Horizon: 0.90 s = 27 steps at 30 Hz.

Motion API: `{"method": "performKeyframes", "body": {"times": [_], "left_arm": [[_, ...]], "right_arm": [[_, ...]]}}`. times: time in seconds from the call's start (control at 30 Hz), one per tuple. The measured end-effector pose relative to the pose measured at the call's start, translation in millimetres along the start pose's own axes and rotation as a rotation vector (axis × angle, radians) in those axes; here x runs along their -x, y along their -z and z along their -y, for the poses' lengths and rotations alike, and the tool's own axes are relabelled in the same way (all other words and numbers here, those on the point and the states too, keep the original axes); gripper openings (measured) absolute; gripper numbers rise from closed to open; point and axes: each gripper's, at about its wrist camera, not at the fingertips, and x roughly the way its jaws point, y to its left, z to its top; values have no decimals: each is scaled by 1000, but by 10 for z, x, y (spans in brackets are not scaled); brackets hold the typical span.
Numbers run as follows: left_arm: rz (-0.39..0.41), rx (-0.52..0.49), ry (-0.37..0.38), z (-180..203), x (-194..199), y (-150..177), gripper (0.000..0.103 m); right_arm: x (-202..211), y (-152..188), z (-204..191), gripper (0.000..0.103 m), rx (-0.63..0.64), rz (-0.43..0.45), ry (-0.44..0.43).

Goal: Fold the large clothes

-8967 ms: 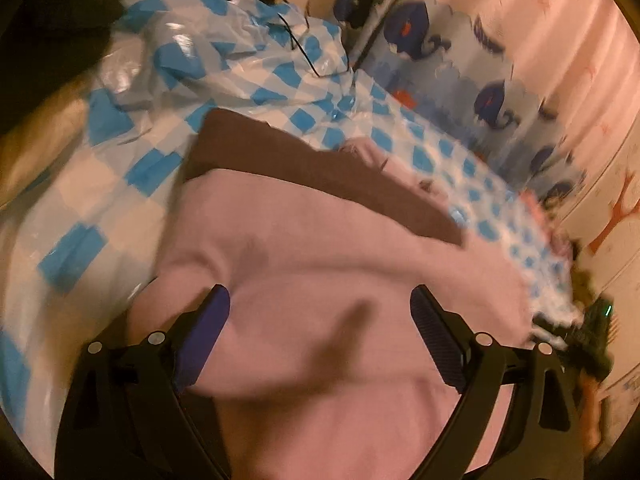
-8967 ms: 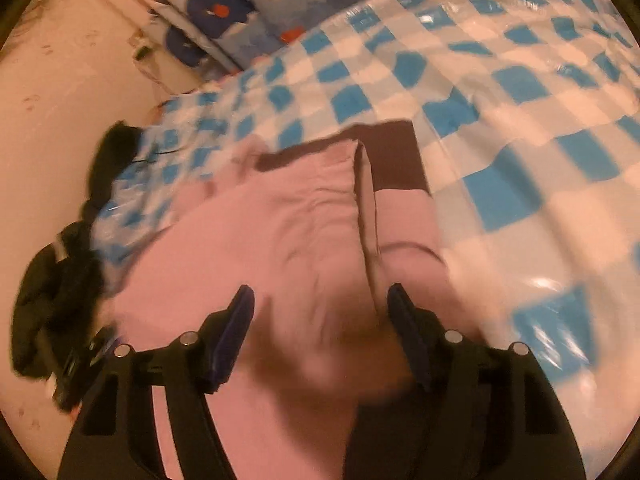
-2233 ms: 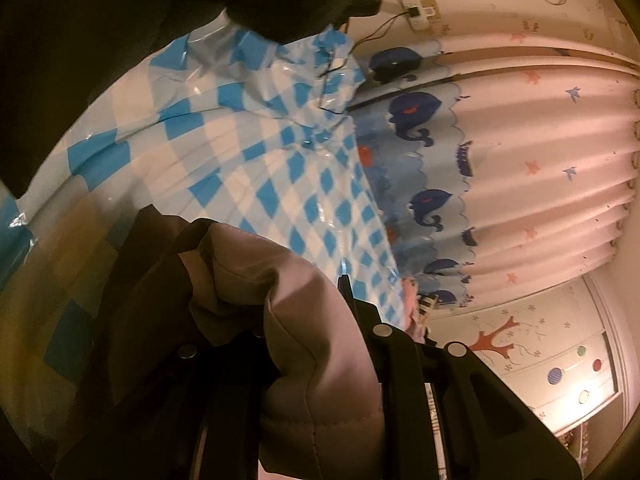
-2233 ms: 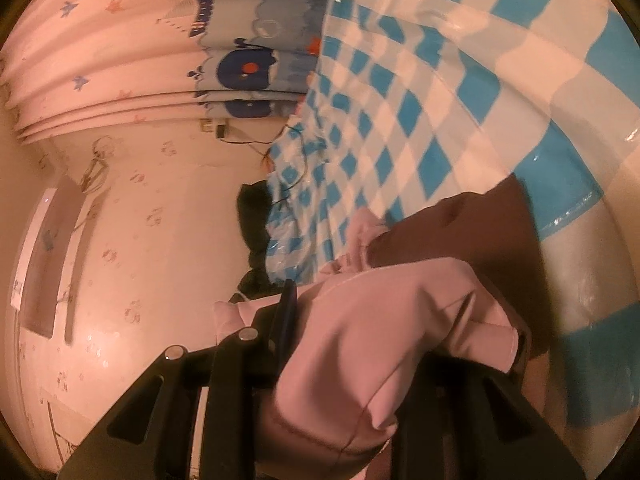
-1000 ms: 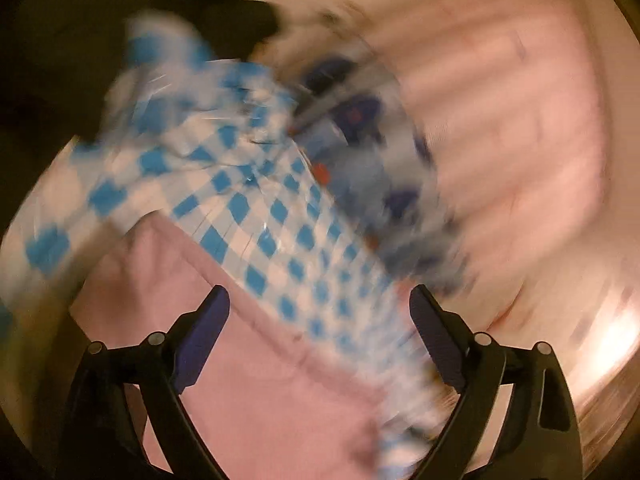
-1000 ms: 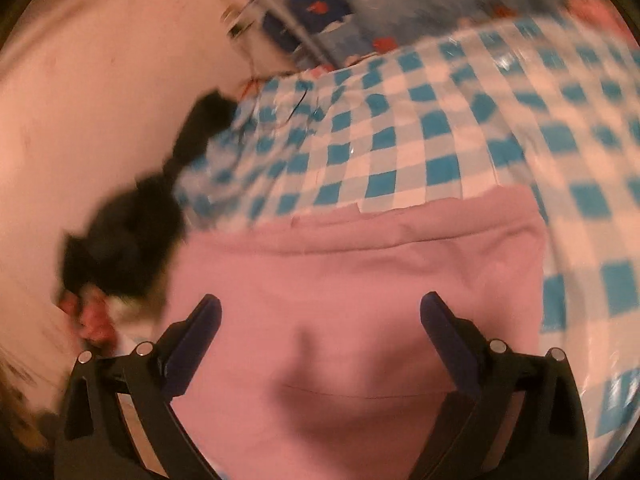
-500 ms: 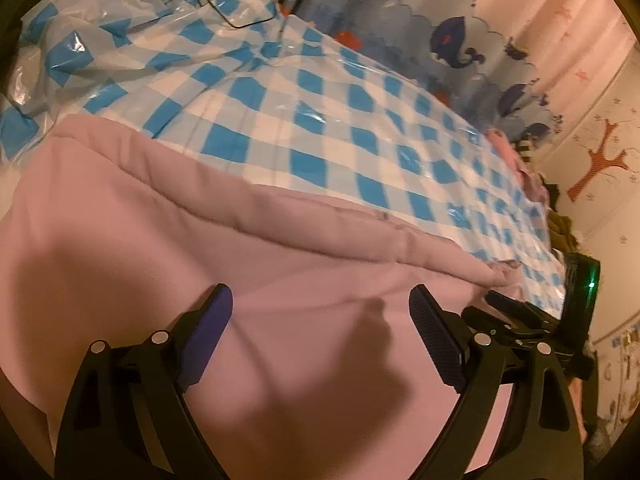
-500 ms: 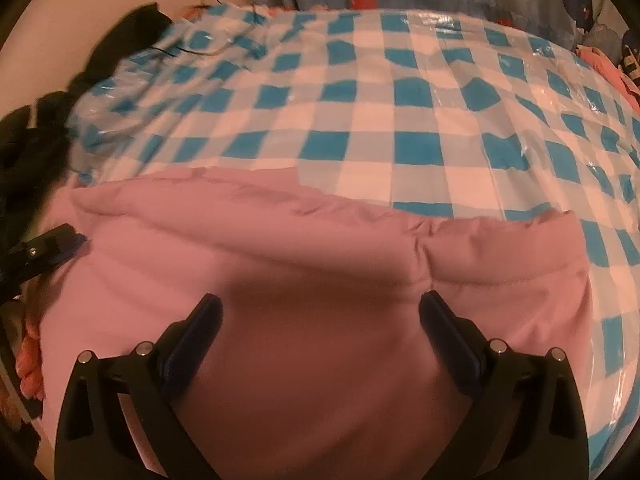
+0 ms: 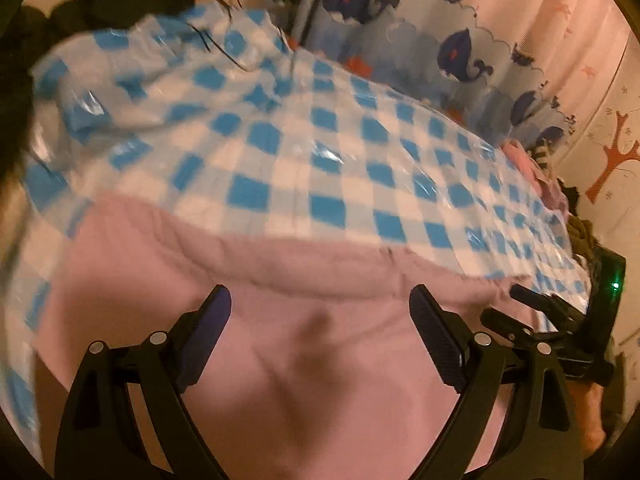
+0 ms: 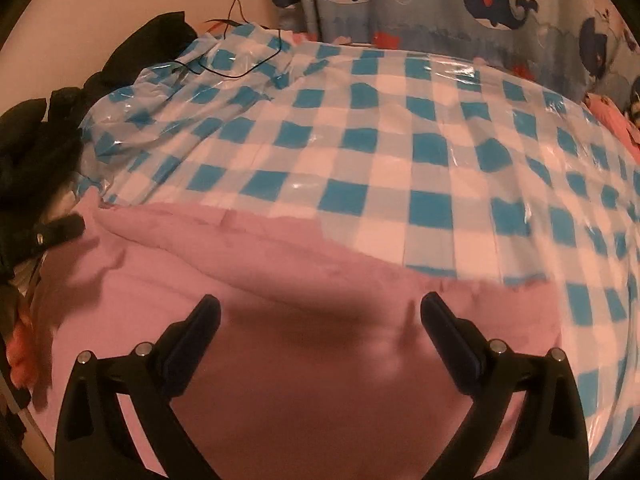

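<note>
A large pink garment (image 9: pixel 312 360) lies folded flat on the blue-and-white checked plastic sheet (image 9: pixel 320 152); it fills the near half of the right wrist view (image 10: pixel 304 360) too. My left gripper (image 9: pixel 320 312) hovers open and empty over the garment, its folded far edge just beyond the fingertips. My right gripper (image 10: pixel 320 316) is open and empty over the same garment. The right gripper shows at the right edge of the left wrist view (image 9: pixel 560 320); a left fingertip (image 10: pixel 60 230) shows at the left edge of the right wrist view.
A whale-print curtain (image 10: pixel 480 12) hangs behind the checked sheet (image 10: pixel 400 140). Dark clothes (image 10: pixel 48 128) are piled at the left, with a black cable (image 10: pixel 240 68) on the sheet's far corner. Pink clothing (image 9: pixel 536 172) lies at the far right.
Since half a second ago both grippers stay open over the garment; the views have tilted up slightly. Earlier, both were shut on the garment and lifted it, then let go.
</note>
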Motion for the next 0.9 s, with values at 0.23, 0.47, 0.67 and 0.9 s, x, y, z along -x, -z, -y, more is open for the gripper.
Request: {"method": "performKeyframes", "body": {"times": [0.23,0.47,0.67,0.9], "left_arm": [[-89,154,-21,-535,-468,42,87],[-143,96,-89,-457,-735,135,90],[-67,149,-10,-564,92,150,90],[-21,125,-43,-859,959,782,90]], "right_arm": [[-665,-43,168,96,-100,-126,0],[-823,-8,156,96,-104,-175,7],[-1,42,157,96,-99,-89,-59],[842,858,339,96,-64,-24,41]]}}
